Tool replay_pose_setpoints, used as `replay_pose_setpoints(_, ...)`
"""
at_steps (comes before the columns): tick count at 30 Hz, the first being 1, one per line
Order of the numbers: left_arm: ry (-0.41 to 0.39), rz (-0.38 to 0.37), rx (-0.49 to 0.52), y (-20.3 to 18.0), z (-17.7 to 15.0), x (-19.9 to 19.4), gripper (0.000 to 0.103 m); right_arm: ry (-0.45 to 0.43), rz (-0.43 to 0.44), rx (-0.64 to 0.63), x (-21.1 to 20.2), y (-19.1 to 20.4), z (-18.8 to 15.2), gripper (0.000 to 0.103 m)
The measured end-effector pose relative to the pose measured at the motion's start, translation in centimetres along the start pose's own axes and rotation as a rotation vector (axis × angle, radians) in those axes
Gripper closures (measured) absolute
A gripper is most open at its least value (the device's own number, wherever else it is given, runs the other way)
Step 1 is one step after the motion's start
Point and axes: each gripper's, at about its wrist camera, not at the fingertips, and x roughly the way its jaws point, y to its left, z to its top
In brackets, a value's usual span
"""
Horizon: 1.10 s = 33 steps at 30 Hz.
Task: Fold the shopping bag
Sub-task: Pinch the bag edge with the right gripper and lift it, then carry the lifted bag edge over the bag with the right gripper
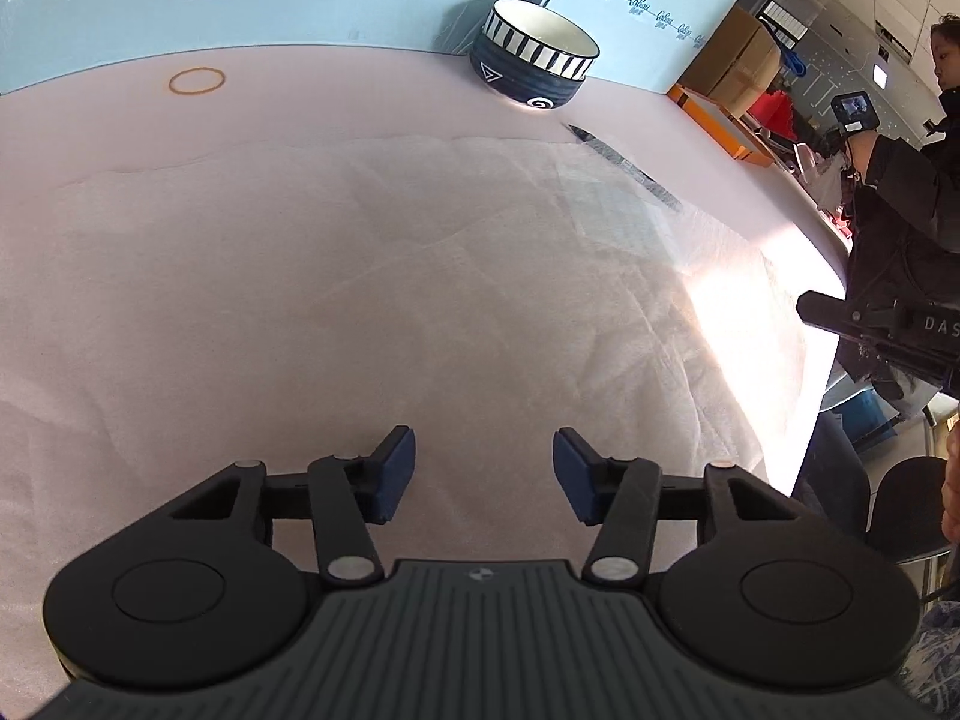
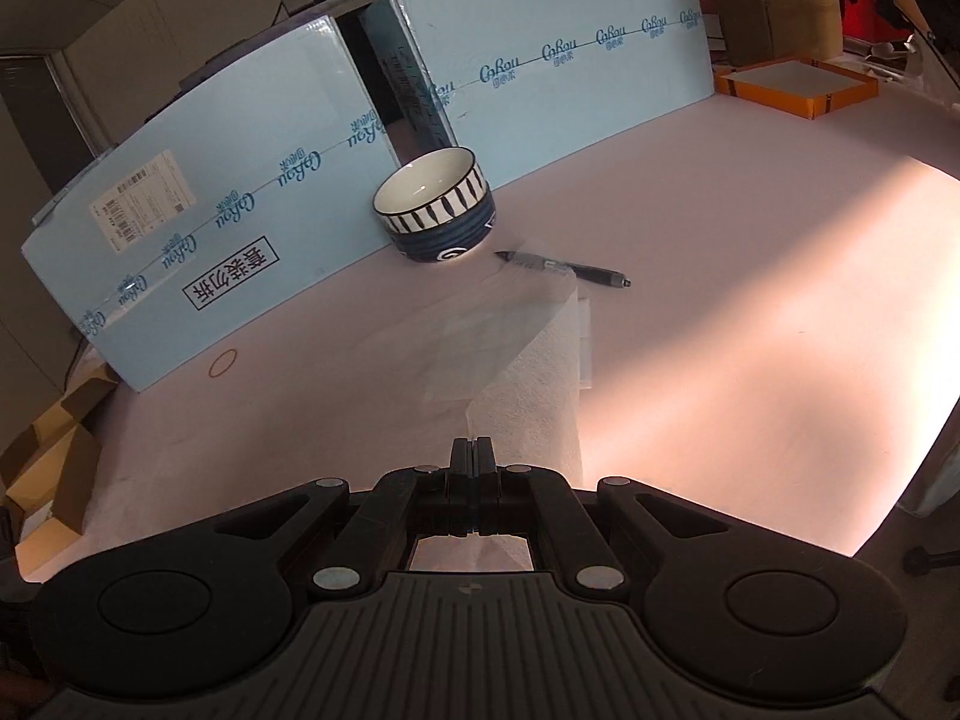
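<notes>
The shopping bag (image 1: pixel 480 252) is a thin, translucent white sheet spread over the pink table cover (image 1: pixel 150 180). My left gripper (image 1: pixel 483 468) hovers low over the bag's near part. Its blue pads (image 1: pixel 396 468) stand apart with only the flat sheet showing beneath them. In the right wrist view my right gripper (image 2: pixel 474 450) is shut on an edge of the bag (image 2: pixel 528 372). The sheet rises from the table to those fingertips, doubled over in a lifted fold.
A striped dark bowl (image 2: pixel 435 204) stands at the back by the blue cardboard boxes (image 2: pixel 240 180). A pen (image 2: pixel 564 267) lies at the bag's far edge and a rubber band (image 2: pixel 222 363) at the left. An orange box (image 2: pixel 798 87) sits far right. A person (image 1: pixel 900 180) stands beyond the table's right edge.
</notes>
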Motion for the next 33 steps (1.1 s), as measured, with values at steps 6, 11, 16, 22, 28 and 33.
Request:
replay_pose_setpoints(6, -0.044, 0.032, -0.011, 0.3, -0.6, -2.0, 0.065, 0.073, 0.216, -0.105, 1.9, 5.9, 0.1, 0.103)
replay_pose_setpoints(11, -0.12, 0.082, -0.078, 1.8, -2.0, -5.6, 0.065, 0.157, 0.328, -0.219, 3.2, 10.1, -0.8, 0.103)
replay_pose_setpoints(16, -0.142, 0.174, -0.18, 4.1, -4.7, -8.6, 0.064, 0.244, 0.438, -0.335, 4.5, 14.5, -2.3, 0.103)
replay_pose_setpoints(22, -0.151, 0.247, -0.291, 6.9, -8.2, -11.7, 0.062, 0.322, 0.581, -0.456, 5.5, 19.9, -4.7, 0.103)
replay_pose_setpoints(28, -0.161, 0.304, -0.352, 9.0, -10.6, -14.2, 0.056, 0.391, 0.686, -0.558, 6.8, 24.7, -7.8, 0.102)
replay_pose_setpoints(33, -0.178, 0.329, -0.373, 10.5, -11.8, -15.9, 0.056, 0.45, 0.727, -0.609, 8.5, 28.0, -10.3, 0.102)
